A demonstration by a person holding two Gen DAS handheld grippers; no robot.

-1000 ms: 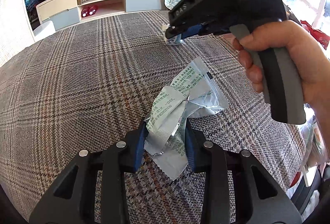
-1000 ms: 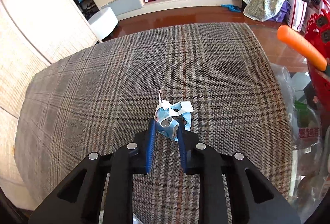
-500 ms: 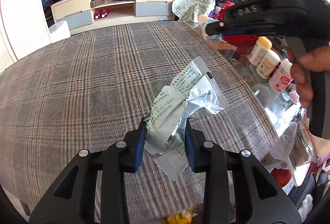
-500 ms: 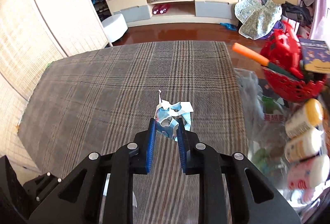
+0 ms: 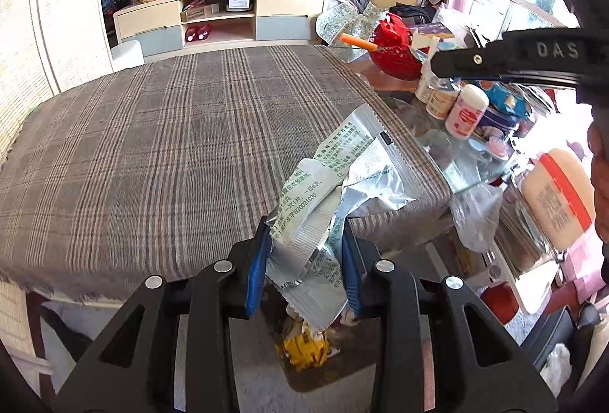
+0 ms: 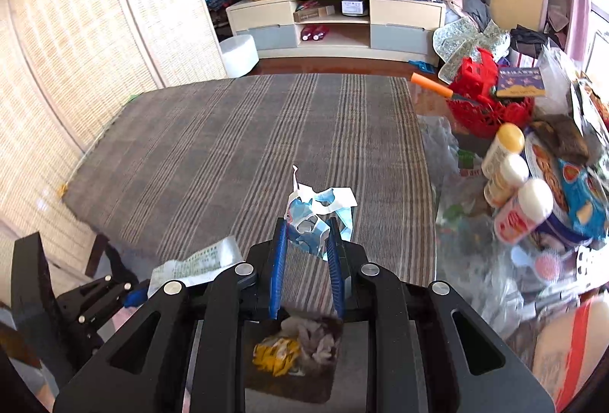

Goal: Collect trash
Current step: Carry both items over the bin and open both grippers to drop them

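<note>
My left gripper (image 5: 304,241) is shut on a crumpled silver and green foil packet (image 5: 338,184), held in the air off the near edge of the plaid table (image 5: 152,146). In the right wrist view my right gripper (image 6: 304,234) is shut on a torn blue and white wrapper (image 6: 316,211). Directly under both sets of fingers stands a brown trash bin (image 5: 316,367) on the floor, with a yellow wrapper (image 6: 274,354) and other scraps in it. The left gripper and its packet (image 6: 198,260) also show low on the left in the right wrist view.
The glass side table (image 6: 456,260) to the right is crowded with white bottles (image 6: 521,211), a blue tin (image 6: 582,200), a red basket (image 6: 487,104) and plastic bags. A TV cabinet (image 6: 335,24) and a white stool (image 6: 239,55) stand beyond the plaid table.
Both grippers have lifted and pulled back off the plaid table with their wrappers still held. The trash bin on the floor has come into view beneath them.
</note>
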